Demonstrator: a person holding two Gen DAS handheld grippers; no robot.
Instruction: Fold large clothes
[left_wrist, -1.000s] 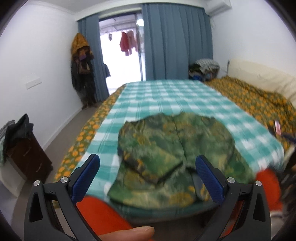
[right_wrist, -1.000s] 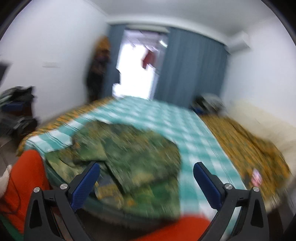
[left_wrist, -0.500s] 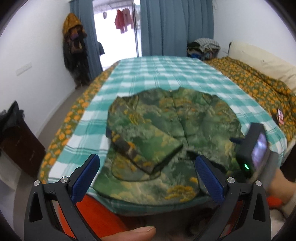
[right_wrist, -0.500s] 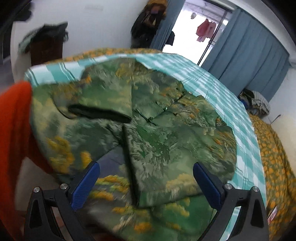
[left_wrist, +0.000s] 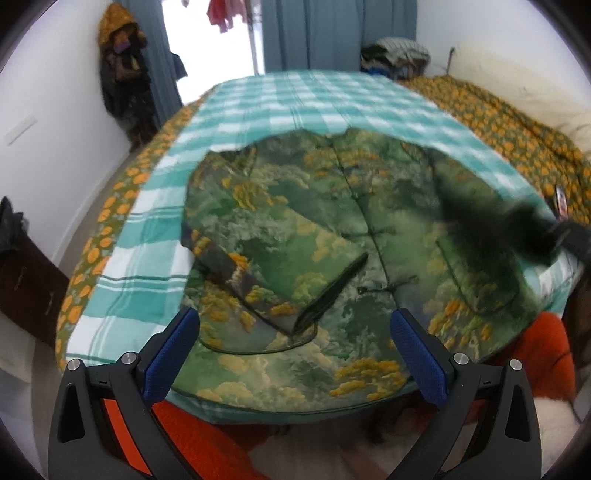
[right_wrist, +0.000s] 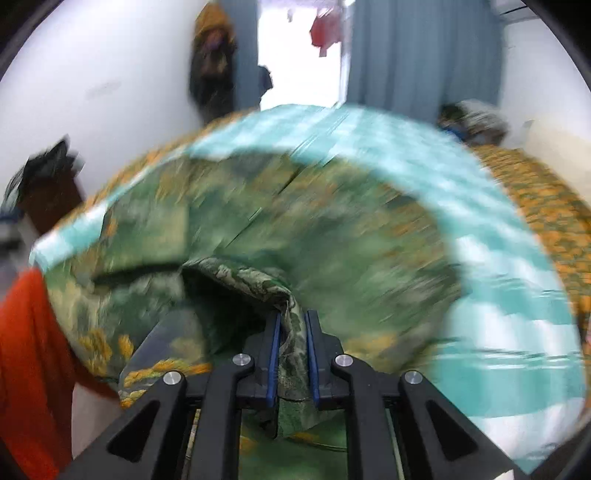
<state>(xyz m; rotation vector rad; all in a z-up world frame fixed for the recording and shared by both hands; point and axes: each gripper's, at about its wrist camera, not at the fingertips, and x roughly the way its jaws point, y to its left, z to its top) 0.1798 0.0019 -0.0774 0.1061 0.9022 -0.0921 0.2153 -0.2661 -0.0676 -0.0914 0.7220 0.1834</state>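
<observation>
A green jacket (left_wrist: 314, 236) with yellow and white landscape print lies spread on the teal checked bed cover (left_wrist: 295, 99), its left sleeve folded across the front. My left gripper (left_wrist: 295, 328) is open and empty, hovering over the jacket's lower hem. My right gripper (right_wrist: 292, 325) is shut on the jacket's right sleeve (right_wrist: 258, 280) and lifts it off the jacket body (right_wrist: 351, 229); the view is blurred by motion. In the left wrist view the right gripper and lifted sleeve show as a dark blur (left_wrist: 517, 229) at the right.
The bed has an orange flowered sheet (left_wrist: 517, 140) on the right and along the left edge. An orange garment (left_wrist: 546, 354) hangs below the bed's near edge. A dark cabinet (left_wrist: 26, 280) stands left. A coat rack (left_wrist: 122, 74) and curtains are at the far wall.
My right gripper came down onto the jacket's right sleeve, closed on it and is pulling it up. My left gripper moved closer over the jacket's hem and stays open.
</observation>
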